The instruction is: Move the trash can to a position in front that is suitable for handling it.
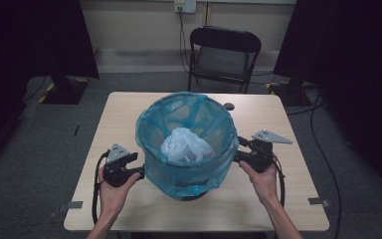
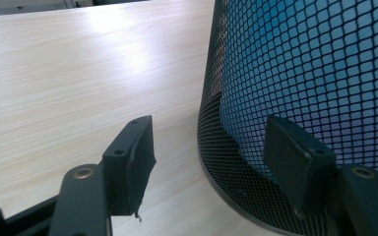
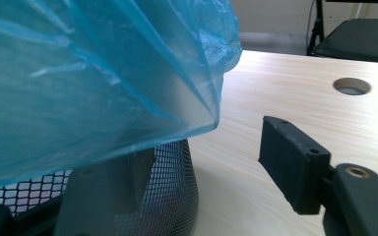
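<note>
While both my grippers flanked the lined mesh bin with jaws open, I judged gripping the liner's overhang came next.

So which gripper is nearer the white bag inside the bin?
Roughly equal. The left gripper is at the bin's lower left wall, the right gripper by its right rim; the white bag lies between, slightly nearer the right.

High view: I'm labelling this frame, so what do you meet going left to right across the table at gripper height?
left gripper → mesh bin lined with a blue bag, with a white bag inside → right gripper
</note>
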Available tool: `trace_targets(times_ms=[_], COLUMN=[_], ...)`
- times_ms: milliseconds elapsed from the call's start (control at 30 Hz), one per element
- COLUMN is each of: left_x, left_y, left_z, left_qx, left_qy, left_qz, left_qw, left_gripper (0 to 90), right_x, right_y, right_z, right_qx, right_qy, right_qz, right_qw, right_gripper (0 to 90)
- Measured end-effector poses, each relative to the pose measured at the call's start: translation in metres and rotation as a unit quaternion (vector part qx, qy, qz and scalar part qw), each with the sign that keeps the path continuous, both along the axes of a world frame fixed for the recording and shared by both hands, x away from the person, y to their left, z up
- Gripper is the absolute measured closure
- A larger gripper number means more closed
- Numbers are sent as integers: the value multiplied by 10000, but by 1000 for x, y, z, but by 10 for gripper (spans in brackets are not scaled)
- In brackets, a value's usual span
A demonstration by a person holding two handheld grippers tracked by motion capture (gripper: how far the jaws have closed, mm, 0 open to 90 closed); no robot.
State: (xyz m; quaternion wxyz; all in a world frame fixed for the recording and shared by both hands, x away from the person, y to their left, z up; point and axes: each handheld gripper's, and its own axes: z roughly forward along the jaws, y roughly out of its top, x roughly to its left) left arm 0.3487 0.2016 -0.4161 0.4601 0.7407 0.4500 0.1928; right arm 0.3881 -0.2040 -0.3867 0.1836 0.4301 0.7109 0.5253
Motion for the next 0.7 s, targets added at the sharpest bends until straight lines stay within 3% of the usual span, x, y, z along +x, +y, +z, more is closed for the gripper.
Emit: trace_targets(times_ms=[200,400,500,533,600,700], left_x=[6,14,17,16,17,22], left_y=[-18,-32,-35,-40,-41,-39], left_z=[2,1,1,0,-1,-2], left_qx=[112,63,38,74,85,-115], left_qy=[-30,-13,-18,-141,-160,-27], left_qz=[-240,-367,-335,-180,-155,-313], left_qw=[9996,9993,9994,9997,9997,9994], left_gripper=[360,356,355,347,377,339], right_x=[-2,-5,-7,-8,-10,-14], right_y=[-15,-33,-36,-39,-41,-44], right_z=[0,-3,-3,-2,-3,-4], right_qx=[-111,22,42,48,83,64], right_qy=[52,28,17,10,-15,-69], right_qz=[-104,-216,-241,-268,-304,-379], right_qw=[9999,9998,9997,9996,9995,9992], right_gripper=[381,388,389,383,369,345])
